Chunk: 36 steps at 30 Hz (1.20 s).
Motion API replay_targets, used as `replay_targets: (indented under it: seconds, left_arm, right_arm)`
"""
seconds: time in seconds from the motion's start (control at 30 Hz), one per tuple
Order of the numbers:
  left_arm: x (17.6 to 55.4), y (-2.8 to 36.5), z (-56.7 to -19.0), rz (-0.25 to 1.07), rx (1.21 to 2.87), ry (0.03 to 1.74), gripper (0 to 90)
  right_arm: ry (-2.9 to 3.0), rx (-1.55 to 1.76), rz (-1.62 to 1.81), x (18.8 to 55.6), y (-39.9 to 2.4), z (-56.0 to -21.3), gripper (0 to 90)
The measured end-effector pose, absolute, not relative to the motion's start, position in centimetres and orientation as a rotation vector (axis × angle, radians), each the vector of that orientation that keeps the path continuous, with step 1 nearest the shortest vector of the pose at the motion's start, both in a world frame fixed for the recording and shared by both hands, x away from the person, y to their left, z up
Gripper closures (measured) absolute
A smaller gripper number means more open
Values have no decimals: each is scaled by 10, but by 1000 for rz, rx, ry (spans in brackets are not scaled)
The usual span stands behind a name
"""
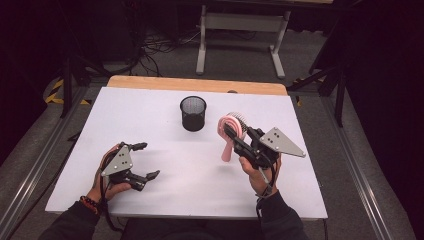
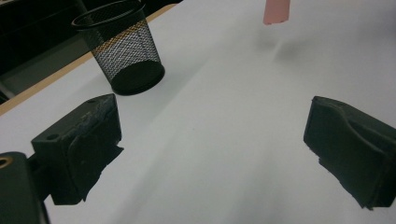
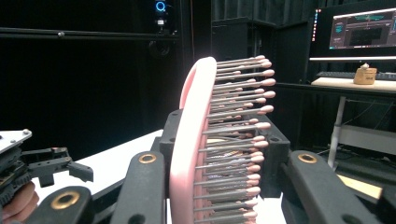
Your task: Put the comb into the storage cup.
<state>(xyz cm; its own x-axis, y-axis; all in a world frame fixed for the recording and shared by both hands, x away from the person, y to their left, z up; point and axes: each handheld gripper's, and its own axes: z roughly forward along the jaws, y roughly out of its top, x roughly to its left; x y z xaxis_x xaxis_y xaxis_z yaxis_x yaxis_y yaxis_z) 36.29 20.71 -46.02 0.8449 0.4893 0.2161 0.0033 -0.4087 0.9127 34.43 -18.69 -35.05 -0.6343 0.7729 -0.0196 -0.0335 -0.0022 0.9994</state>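
Carrying pink hairbrush, clamped by its head in right gripper, aloft just right of mesh pen cup. Left gripper released, empty, nearer the person. Next, probably: handle down into cup.

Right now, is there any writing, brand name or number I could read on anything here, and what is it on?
None can be read.
Lit computer monitor: lines on its screen too small and blurred.
Pink plastic hairbrush, black wire-mesh cup, small tan box: no markings visible.
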Motion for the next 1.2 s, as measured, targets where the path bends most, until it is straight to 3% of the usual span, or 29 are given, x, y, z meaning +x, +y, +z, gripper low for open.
replay_targets:
  seconds: [1.2]
  left_arm:
    - [348,252,-466,599,1910,471,46]
  right_arm:
    - [1648,758,1698,399,-160,-307,629]
